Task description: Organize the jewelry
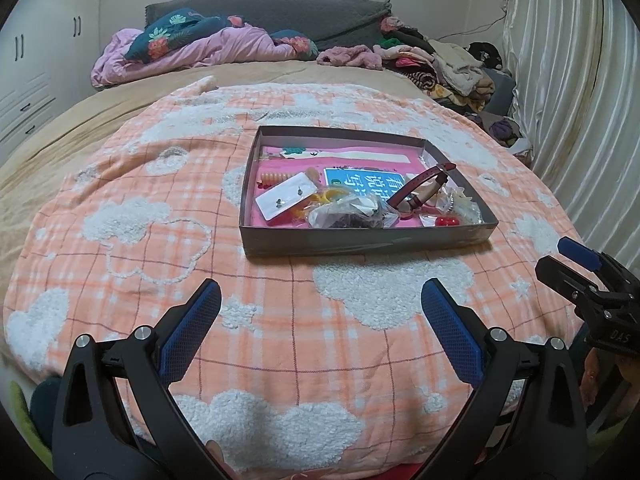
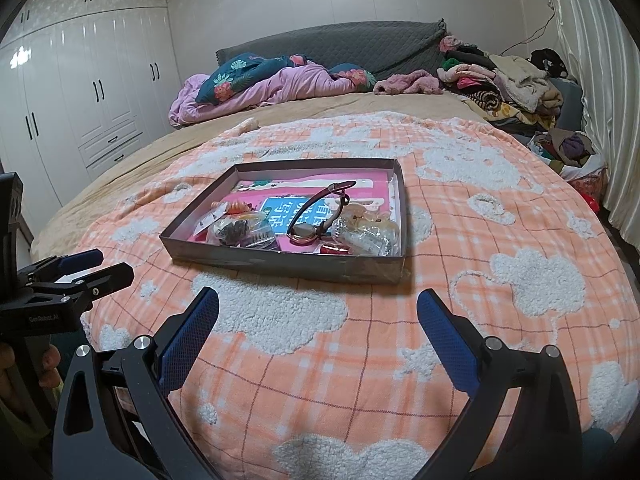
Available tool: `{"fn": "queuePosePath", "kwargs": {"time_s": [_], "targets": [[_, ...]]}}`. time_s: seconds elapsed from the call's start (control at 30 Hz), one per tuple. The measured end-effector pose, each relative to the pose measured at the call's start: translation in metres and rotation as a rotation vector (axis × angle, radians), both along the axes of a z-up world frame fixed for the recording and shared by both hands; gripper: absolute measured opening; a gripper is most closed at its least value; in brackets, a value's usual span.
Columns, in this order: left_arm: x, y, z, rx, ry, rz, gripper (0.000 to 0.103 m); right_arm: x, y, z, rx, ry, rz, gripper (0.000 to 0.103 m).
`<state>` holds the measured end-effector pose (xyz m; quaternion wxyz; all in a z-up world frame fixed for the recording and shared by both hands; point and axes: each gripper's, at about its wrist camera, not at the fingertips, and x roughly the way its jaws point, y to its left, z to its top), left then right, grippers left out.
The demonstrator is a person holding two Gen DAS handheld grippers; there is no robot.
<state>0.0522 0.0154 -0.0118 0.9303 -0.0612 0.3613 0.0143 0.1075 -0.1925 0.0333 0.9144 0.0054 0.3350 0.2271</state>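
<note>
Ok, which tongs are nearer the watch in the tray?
Right, probably, by a narrow margin. The watch lies toward the tray's right side; the right tongs hover open before that half, and the left tongs hover open, further left.

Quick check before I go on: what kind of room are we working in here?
A bedroom, most likely: the jewelry box sits on a bed spread with a peach cloud-patterned blanket, with a grey headboard behind rumpled bedding and a white built-in wardrobe along the left wall.
</note>
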Motion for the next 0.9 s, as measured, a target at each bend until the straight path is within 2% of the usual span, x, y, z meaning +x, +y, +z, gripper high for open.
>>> {"fn": "queuePosePath", "kwargs": {"time_s": [0.9], "targets": [[-0.0005, 0.0032, 0.0019, 0.016, 0.008, 0.014, 0.094, 0.0009, 0.0003, 0.0001, -0.003, 0.001, 0.005, 0.099]]}}
